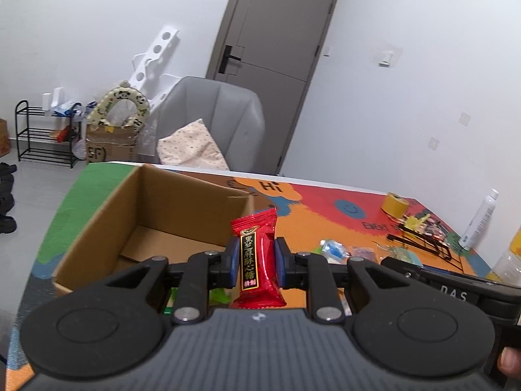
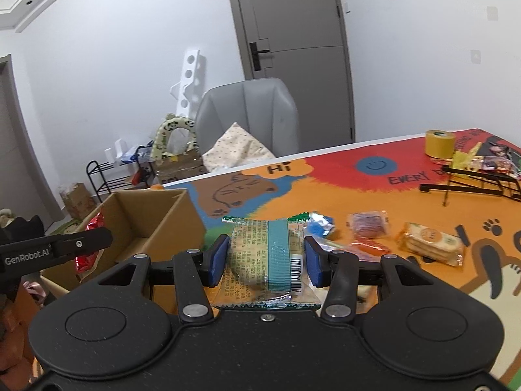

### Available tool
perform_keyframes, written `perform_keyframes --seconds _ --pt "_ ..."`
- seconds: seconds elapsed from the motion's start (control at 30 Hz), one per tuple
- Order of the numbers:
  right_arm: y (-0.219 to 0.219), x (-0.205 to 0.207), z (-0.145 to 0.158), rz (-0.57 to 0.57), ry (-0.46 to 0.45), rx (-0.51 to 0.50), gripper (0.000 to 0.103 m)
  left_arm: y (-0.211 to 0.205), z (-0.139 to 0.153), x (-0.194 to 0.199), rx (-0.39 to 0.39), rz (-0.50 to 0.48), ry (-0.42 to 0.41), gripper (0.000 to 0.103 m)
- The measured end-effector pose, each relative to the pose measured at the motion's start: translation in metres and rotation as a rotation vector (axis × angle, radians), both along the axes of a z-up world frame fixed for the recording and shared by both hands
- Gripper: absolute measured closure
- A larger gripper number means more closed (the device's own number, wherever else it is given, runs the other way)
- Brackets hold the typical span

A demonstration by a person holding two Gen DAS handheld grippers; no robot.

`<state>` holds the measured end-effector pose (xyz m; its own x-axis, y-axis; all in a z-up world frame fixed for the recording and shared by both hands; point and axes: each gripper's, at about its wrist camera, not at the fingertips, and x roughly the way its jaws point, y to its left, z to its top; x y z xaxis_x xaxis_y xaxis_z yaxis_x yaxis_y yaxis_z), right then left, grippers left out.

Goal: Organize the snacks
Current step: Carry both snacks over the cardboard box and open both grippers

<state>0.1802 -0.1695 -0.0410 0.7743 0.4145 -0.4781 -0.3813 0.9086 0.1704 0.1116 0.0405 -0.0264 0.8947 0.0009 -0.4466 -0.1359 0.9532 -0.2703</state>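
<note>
My left gripper (image 1: pixel 255 260) is shut on a red candy packet (image 1: pixel 257 260) with black and gold lettering, held upright just in front of an open cardboard box (image 1: pixel 156 224). My right gripper (image 2: pixel 264 255) is shut on a clear cracker packet with a teal stripe (image 2: pixel 270 257), held above the colourful table mat. In the right wrist view the cardboard box (image 2: pixel 146 224) lies to the left, with the left gripper's black arm (image 2: pixel 55 249) and the red candy packet (image 2: pixel 88 254) beside it.
Loose snacks lie on the mat (image 2: pixel 325 192): a blue packet (image 2: pixel 320 223), a purple packet (image 2: pixel 369 223), an orange one (image 2: pixel 368 246), a cracker pack (image 2: pixel 431 242). A yellow tape roll (image 2: pixel 439 143) and black wire rack (image 2: pixel 472 182) sit far right. A grey chair (image 2: pixel 254 114) stands behind.
</note>
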Motion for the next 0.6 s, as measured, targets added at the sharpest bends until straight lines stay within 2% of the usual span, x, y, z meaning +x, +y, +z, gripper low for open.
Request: perform_keyframes --seconds 0.37,0.6 --pt "0.035 0.001 0.006 0.068 0.002 0.012 0.057 0.041 -0.007 0.001 -0.014 0.076 0.033 0.082" --pt "0.063 0.000 0.013 0.126 -0.017 0.008 0.057 0.057 -0.010 0.000 0.000 0.128 0.060 0.078"
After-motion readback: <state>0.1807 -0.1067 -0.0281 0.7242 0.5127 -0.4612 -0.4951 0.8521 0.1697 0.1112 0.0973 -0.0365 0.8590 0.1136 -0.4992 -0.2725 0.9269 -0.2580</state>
